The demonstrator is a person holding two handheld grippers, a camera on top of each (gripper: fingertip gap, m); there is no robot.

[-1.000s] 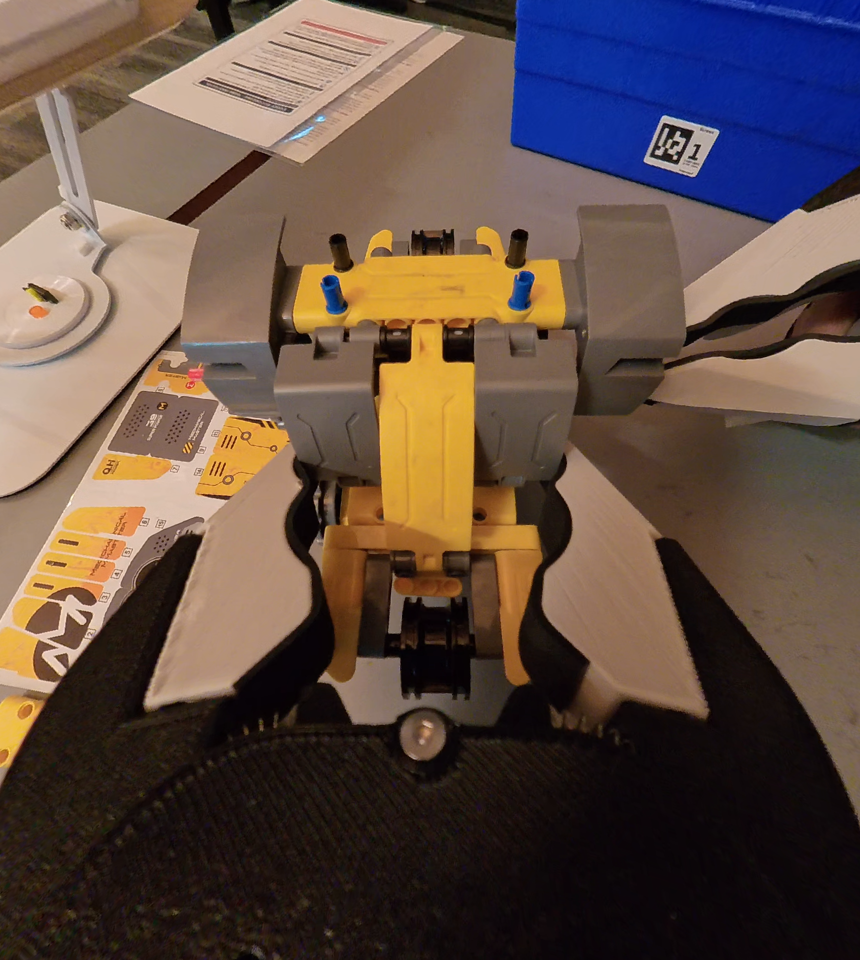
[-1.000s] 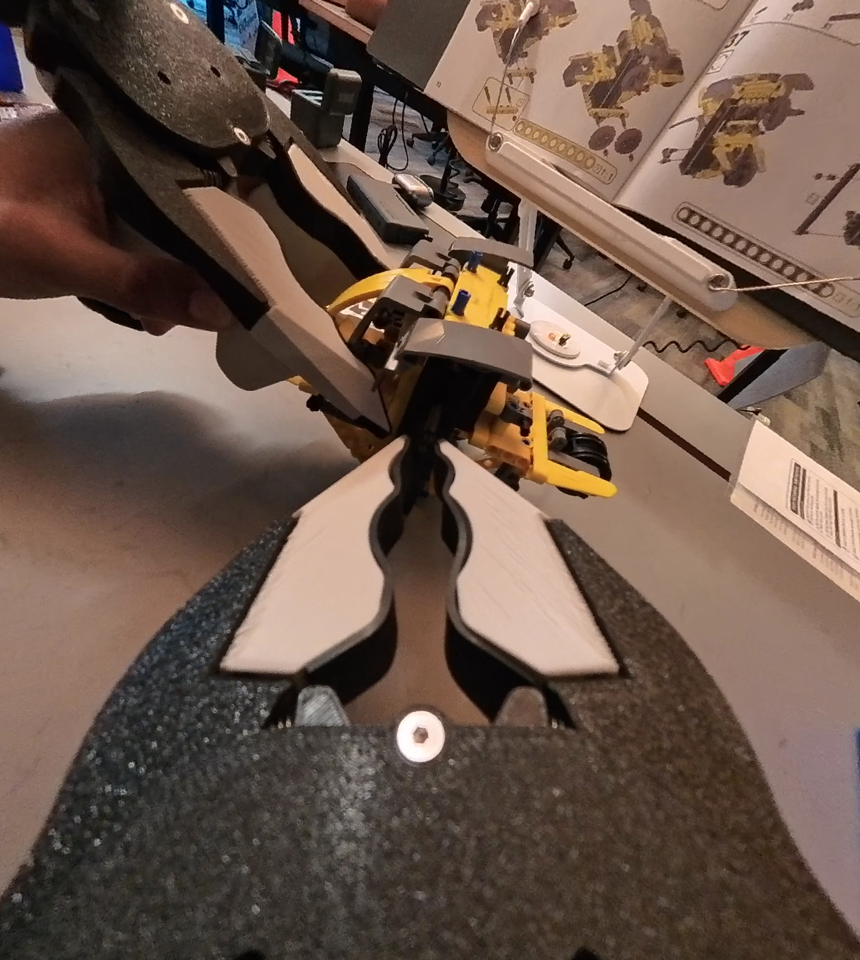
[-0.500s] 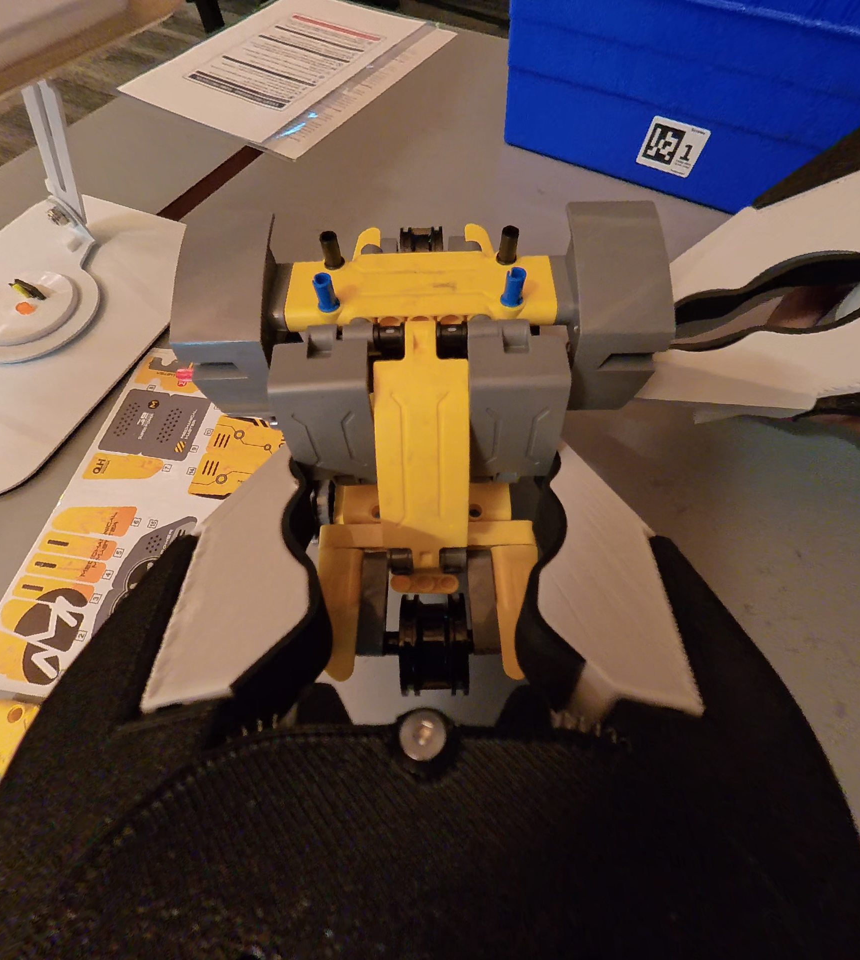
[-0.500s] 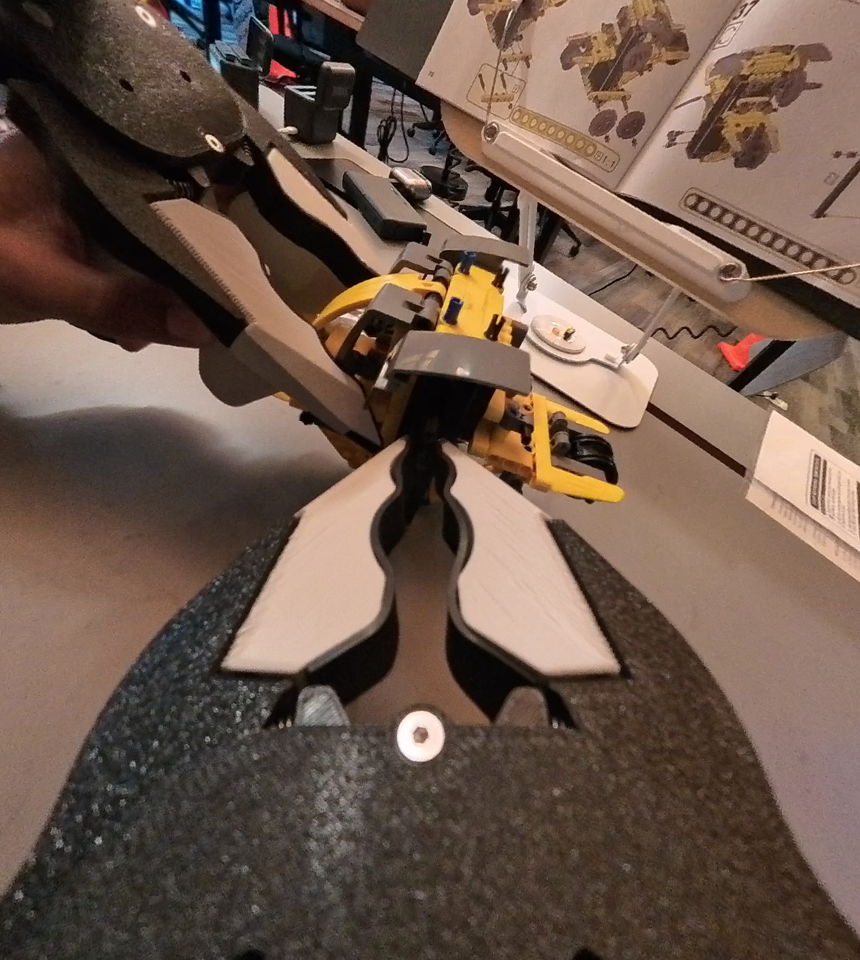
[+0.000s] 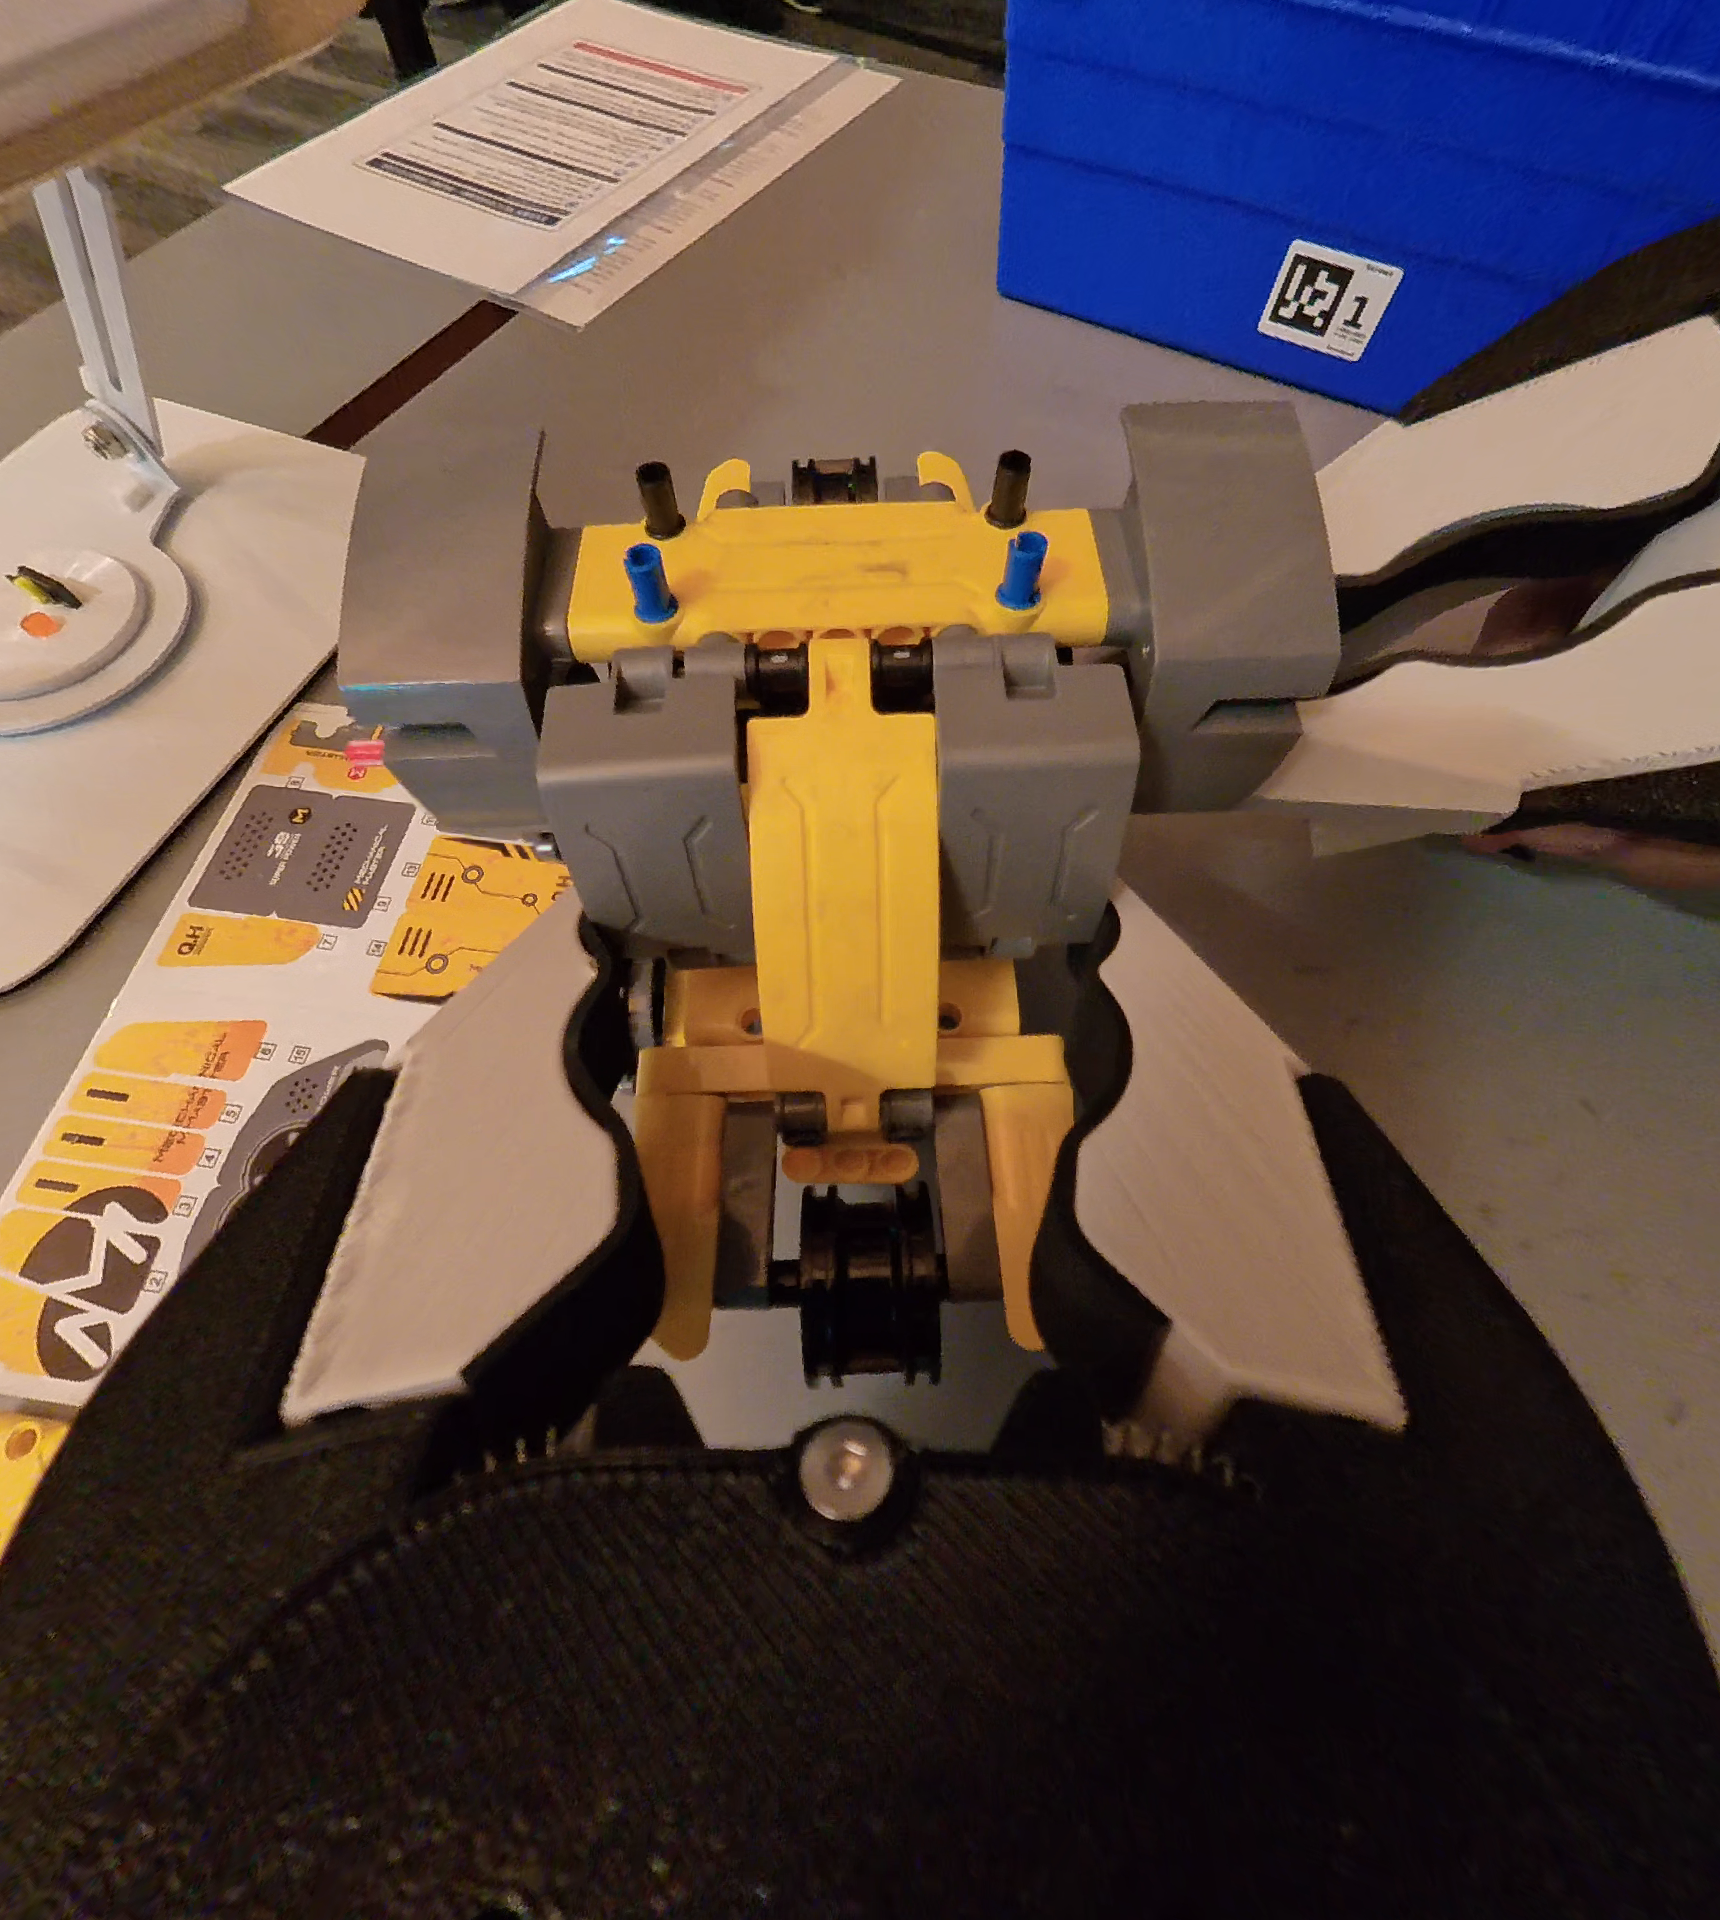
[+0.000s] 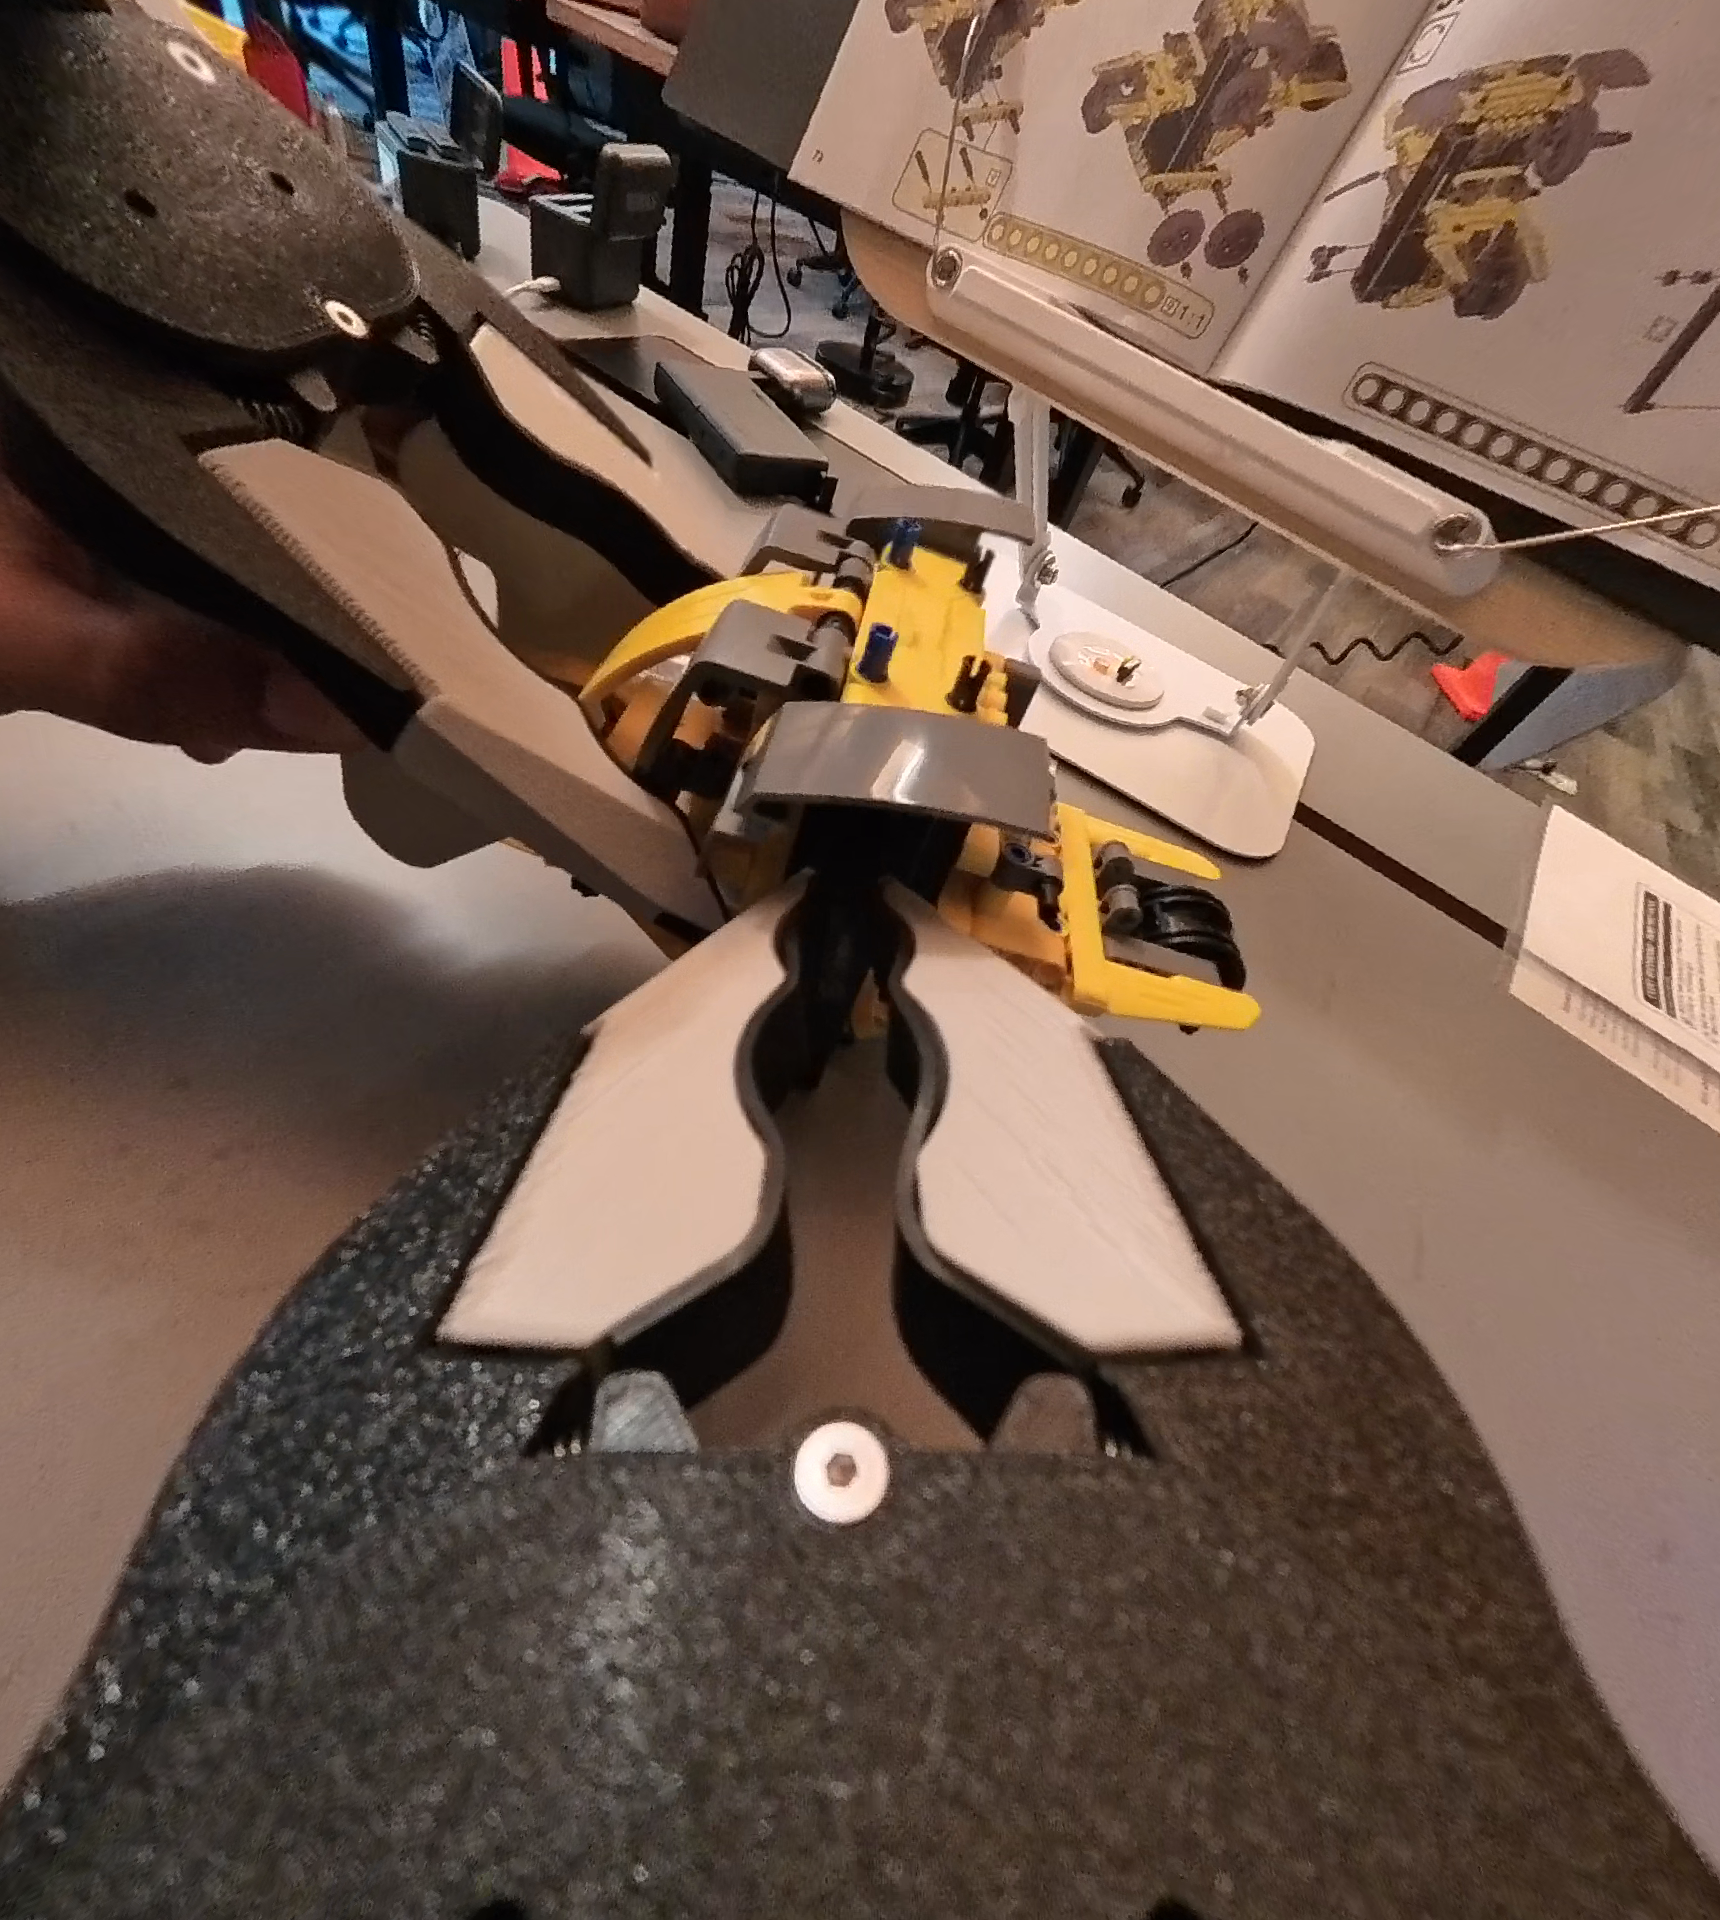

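Left tongs (image 5: 851,1060) clamp the lower body of a yellow-and-grey plastic brick vehicle model (image 5: 840,790), held above the grey worktop (image 5: 1458,1091). Right tongs (image 6: 840,935) pinch the model's side under its grey fender. Beneath lie a yellow sticker sheet (image 5: 160,1091), a blue plastic bin (image 5: 1355,156) beyond.

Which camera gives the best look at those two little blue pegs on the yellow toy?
The left wrist view: both blue pegs stand clear on the model's yellow top bar, seen from above. The right wrist view shows the same pegs small, sideways and partly hidden behind grey panels.
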